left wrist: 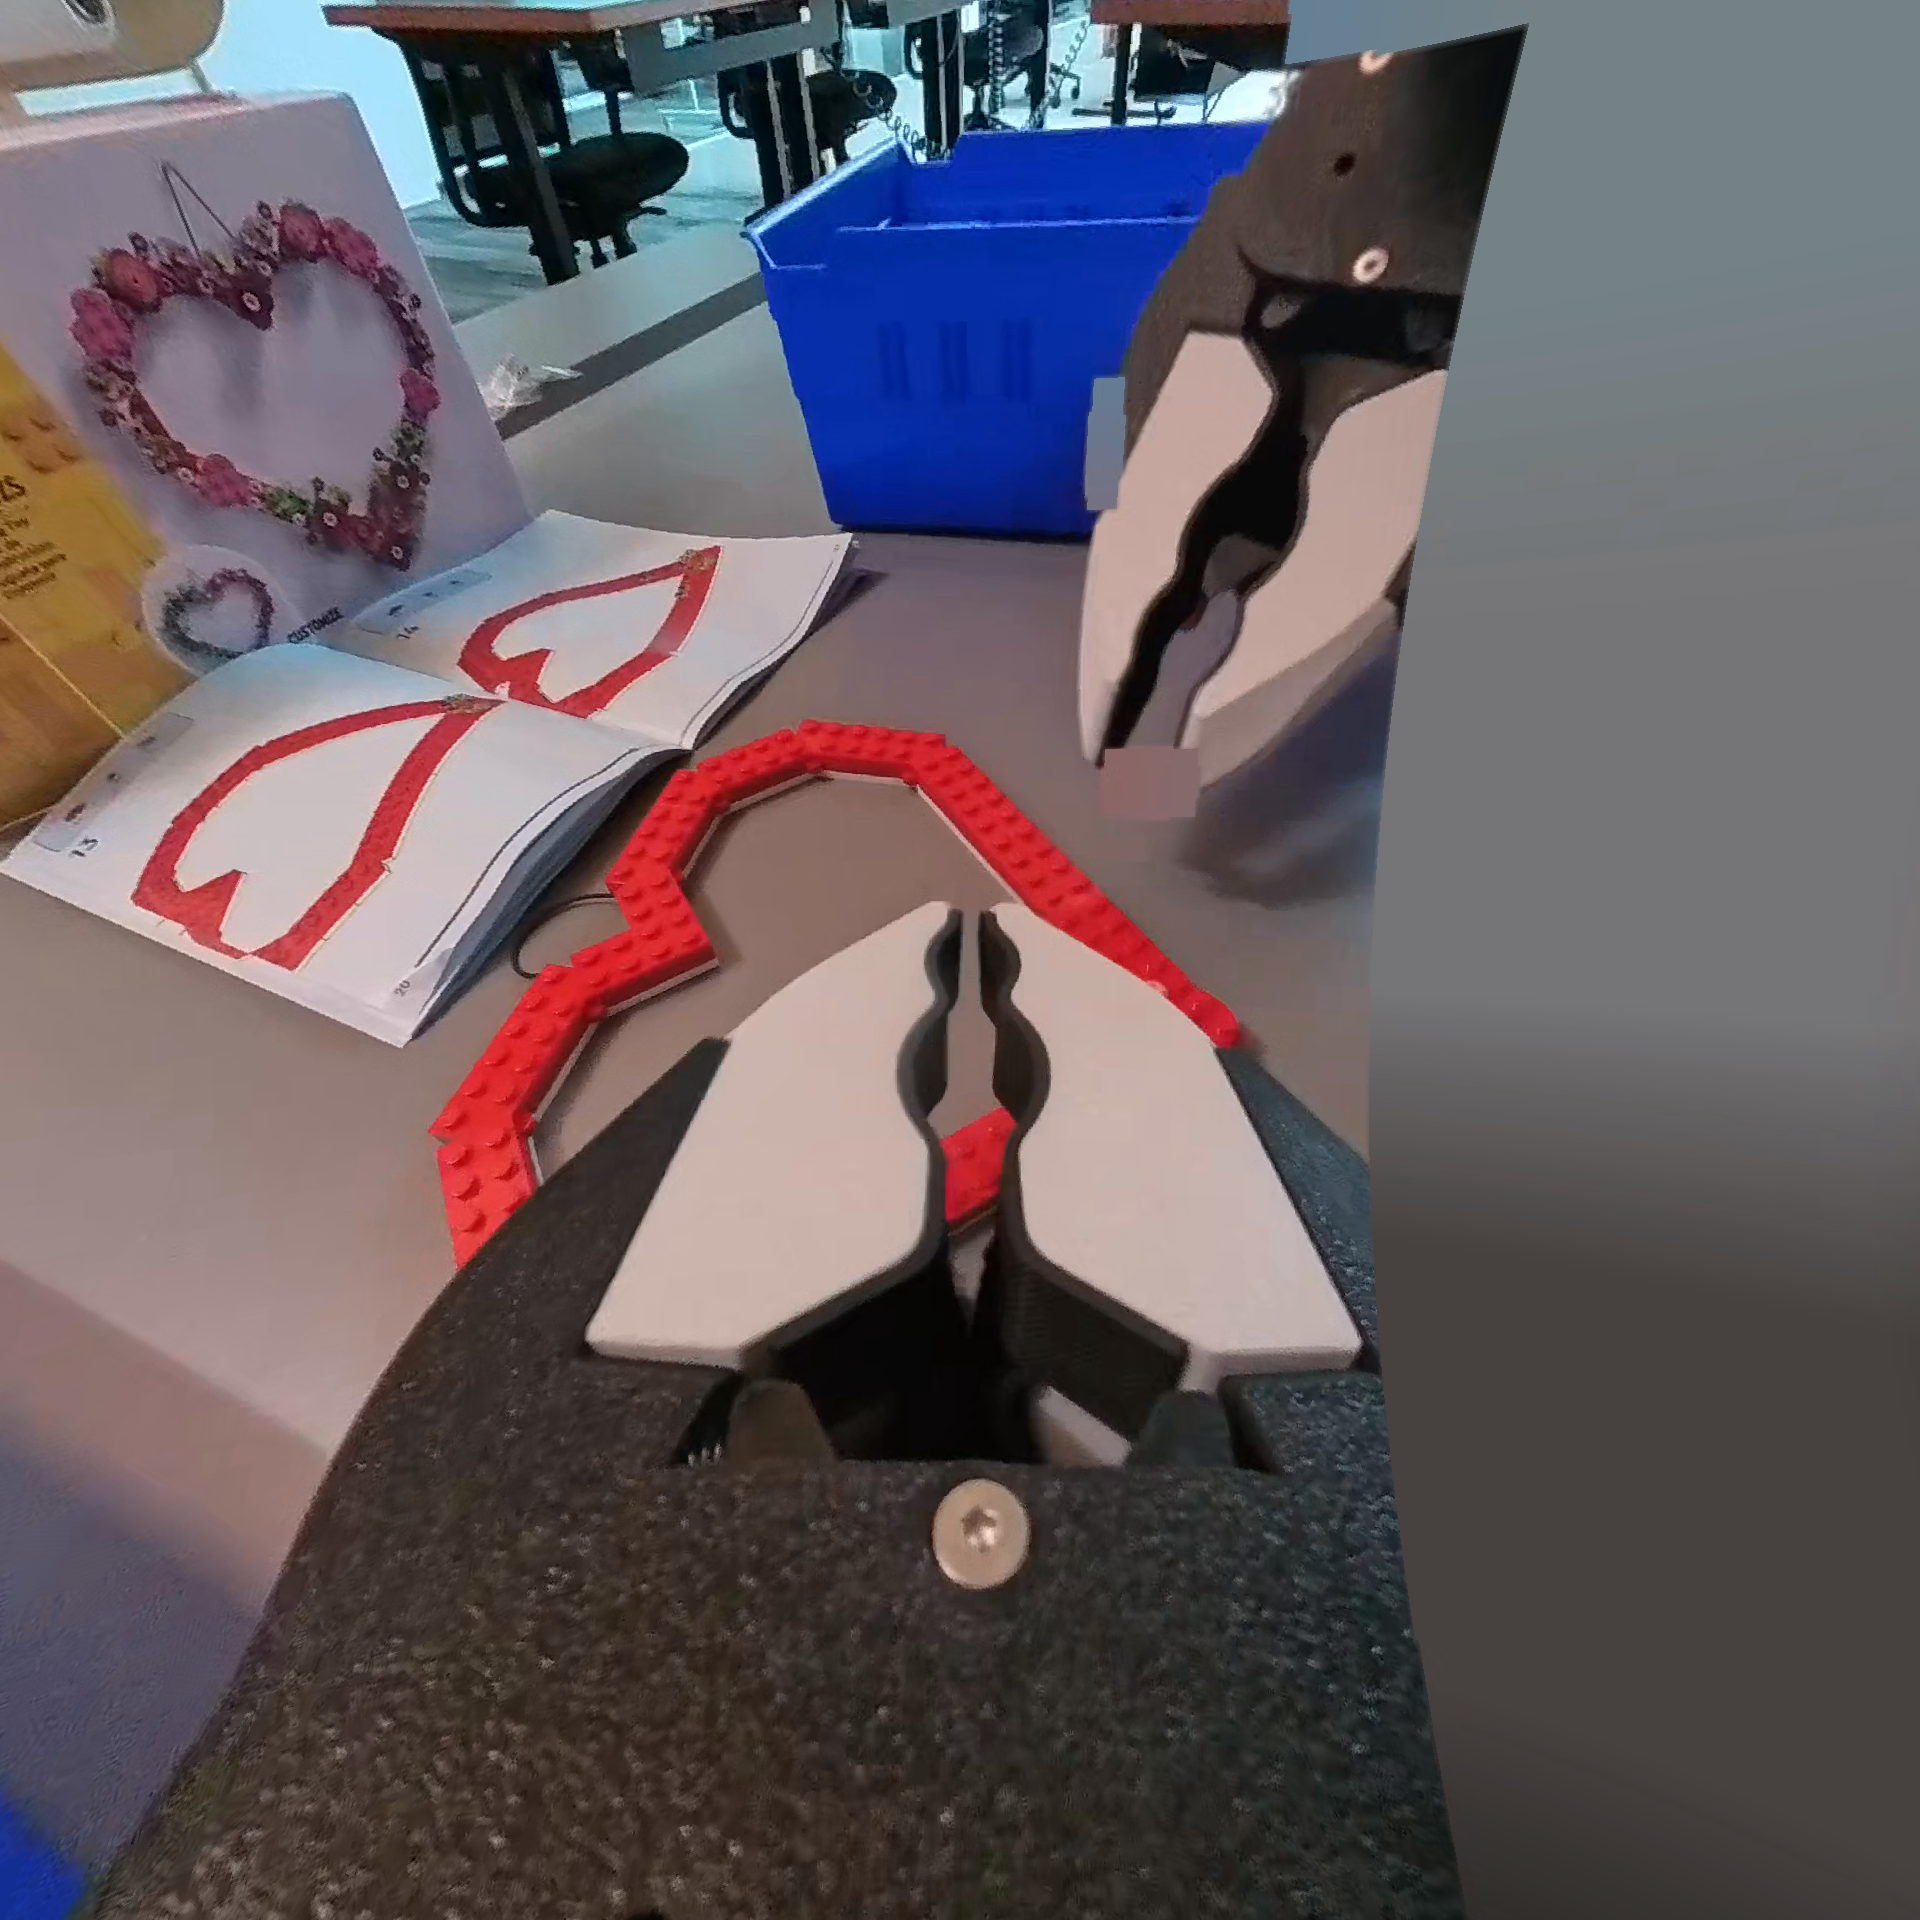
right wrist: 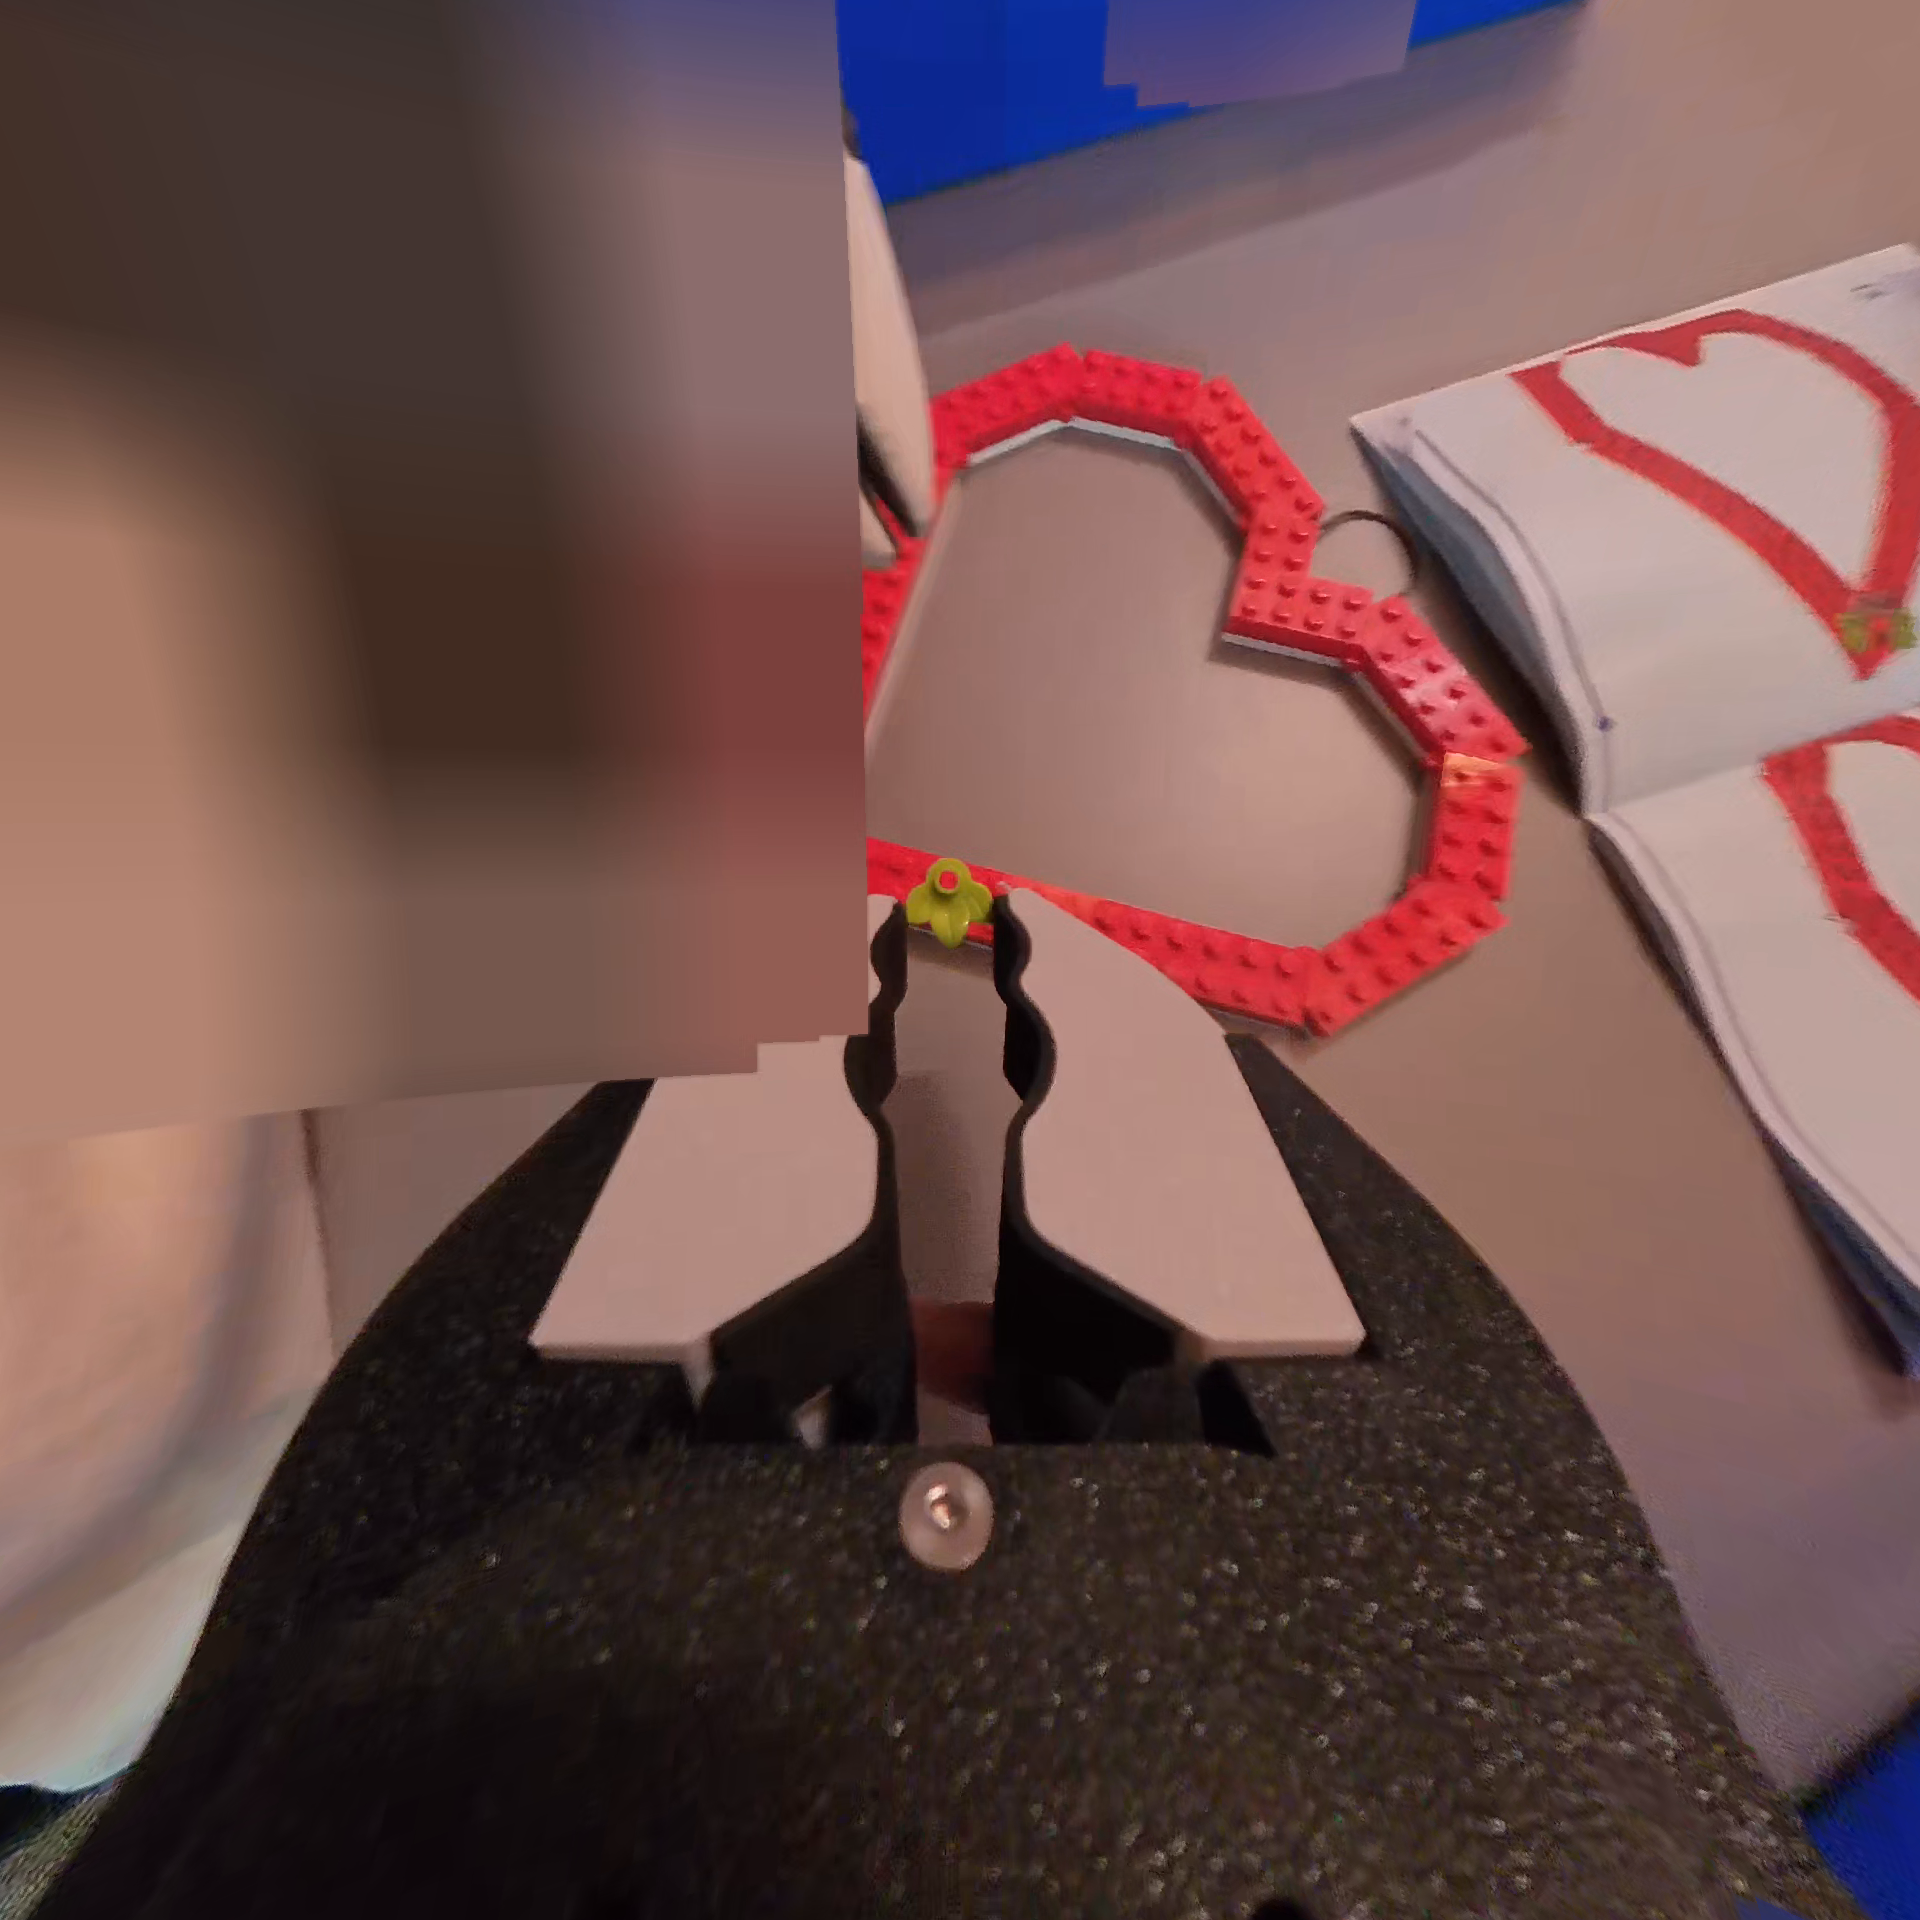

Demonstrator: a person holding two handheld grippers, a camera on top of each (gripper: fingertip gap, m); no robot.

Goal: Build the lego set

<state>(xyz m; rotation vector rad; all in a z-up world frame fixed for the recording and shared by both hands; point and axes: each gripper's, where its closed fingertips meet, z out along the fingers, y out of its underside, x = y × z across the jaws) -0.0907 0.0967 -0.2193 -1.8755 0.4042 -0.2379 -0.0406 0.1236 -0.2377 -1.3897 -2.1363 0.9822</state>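
A red heart-shaped Lego frame (left wrist: 675, 821) lies flat on the grey table; it also shows in the right wrist view (right wrist: 1268, 488). My left gripper (left wrist: 971, 920) is shut and empty, hovering over the near part of the frame's open middle. My right gripper (right wrist: 948, 906) is shut on a small lime green leaf piece (right wrist: 945, 909), held at the near edge of the frame. Whether the piece touches the frame I cannot tell. The right gripper (left wrist: 1158, 717) also shows at the right of the left wrist view, pointing down. A blurred patch hides most of the left half of the right wrist view.
An open instruction booklet (left wrist: 343, 831) lies left of the frame, seen also in the right wrist view (right wrist: 1662, 520). The set's box (left wrist: 260, 364) stands behind it. A blue bin (left wrist: 935, 364) stands at the back. A black string loop (right wrist: 1371, 540) lies between frame and booklet.
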